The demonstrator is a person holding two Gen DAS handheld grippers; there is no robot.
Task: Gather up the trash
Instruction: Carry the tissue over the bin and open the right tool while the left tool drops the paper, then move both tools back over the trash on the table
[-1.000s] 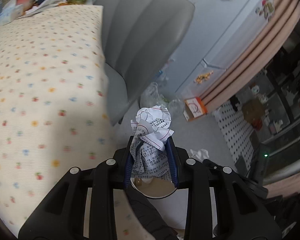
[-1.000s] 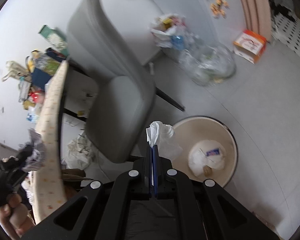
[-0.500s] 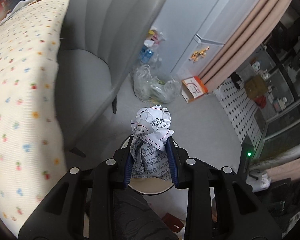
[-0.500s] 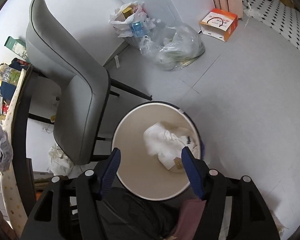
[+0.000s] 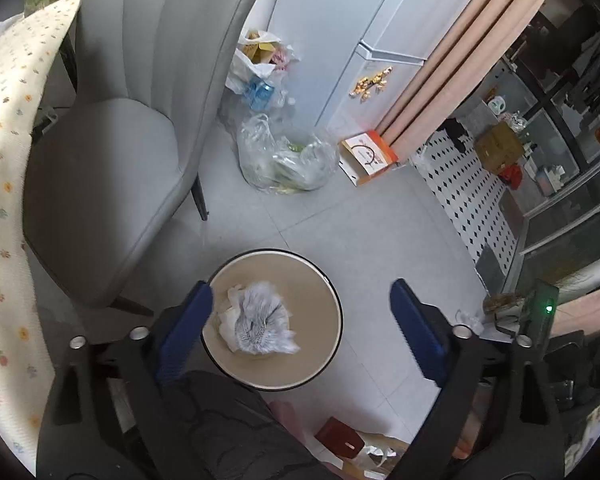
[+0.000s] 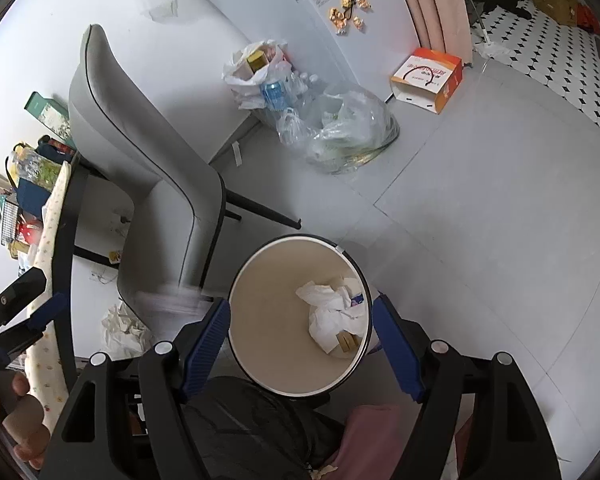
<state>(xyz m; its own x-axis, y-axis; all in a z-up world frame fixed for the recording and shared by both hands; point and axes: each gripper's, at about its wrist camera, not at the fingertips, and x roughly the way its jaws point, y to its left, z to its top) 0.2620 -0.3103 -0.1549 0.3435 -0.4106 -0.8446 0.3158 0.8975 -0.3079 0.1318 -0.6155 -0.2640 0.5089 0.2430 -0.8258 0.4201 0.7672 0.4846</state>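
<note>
A round beige trash bin (image 5: 320, 364) stands on the floor below both grippers; it also shows in the right wrist view (image 6: 260, 320). My left gripper (image 5: 300, 336) is open above the bin. A crumpled printed paper ball (image 5: 260, 322), blurred with motion, is in the air over the bin mouth. It shows as a grey streak (image 6: 168, 300) in the right wrist view. My right gripper (image 6: 300, 348) is open and empty over the bin. White tissues (image 6: 332, 312) lie inside the bin. The left gripper (image 6: 24, 304) also shows at the left edge of the right wrist view.
A grey chair (image 5: 112, 168) stands left of the bin, beside a table with a flowered cloth (image 5: 4, 200). Plastic bags of rubbish (image 5: 284, 160), an orange-white box (image 5: 368, 156) and a white fridge (image 5: 340, 40) are beyond. Crumpled paper (image 6: 120, 328) lies under the chair.
My left gripper swung from the table to above the bin, opened and let go of the printed paper ball. My right gripper opened earlier and dropped its tissue into the bin.
</note>
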